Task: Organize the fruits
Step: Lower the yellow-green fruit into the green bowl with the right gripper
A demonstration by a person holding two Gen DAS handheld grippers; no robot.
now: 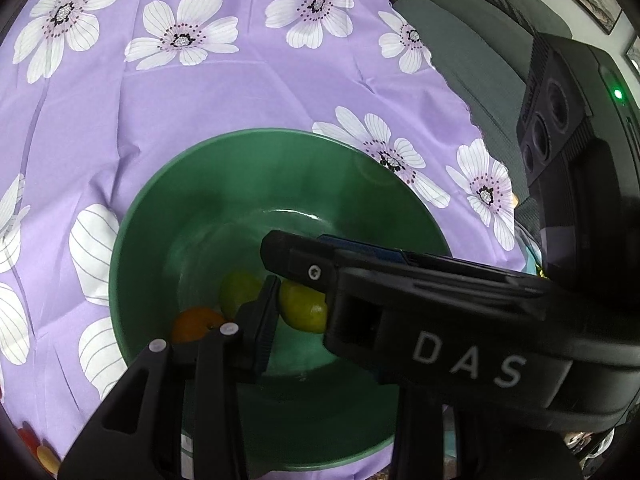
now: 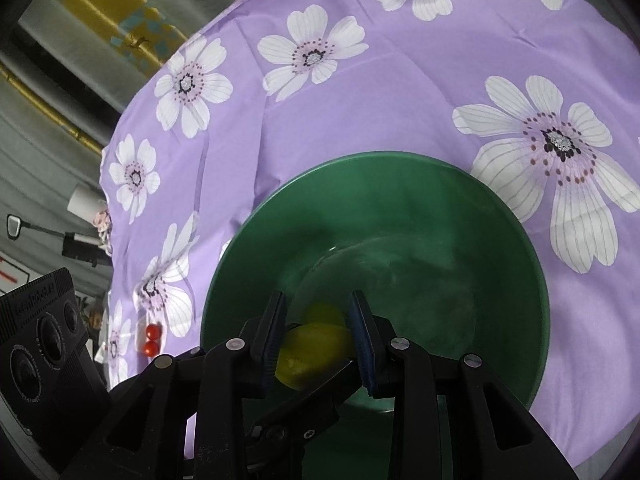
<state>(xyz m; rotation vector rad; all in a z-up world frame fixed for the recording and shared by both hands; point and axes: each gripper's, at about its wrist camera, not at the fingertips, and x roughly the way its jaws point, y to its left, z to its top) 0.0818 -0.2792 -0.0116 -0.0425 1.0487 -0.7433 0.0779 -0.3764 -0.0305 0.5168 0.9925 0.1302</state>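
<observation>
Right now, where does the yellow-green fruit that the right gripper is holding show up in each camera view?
Left wrist view: the yellow-green fruit sits low and centre, inside the green bowl, partly hidden behind the right gripper.
Right wrist view: it lies low and centre between the two fingers, over the bowl's near side.
Shared landmark: the green bowl on the purple flowered cloth.

A green bowl (image 1: 168,216) stood upright on the cloth and held the fruits. A yellow-green lemon (image 2: 316,354) lay lengthwise low in the bowl. A second yellow-green fruit (image 1: 238,290) lay just beside it on the bowl floor. An orange (image 1: 194,323) rested against the bowl's inner wall, near the second fruit.
</observation>
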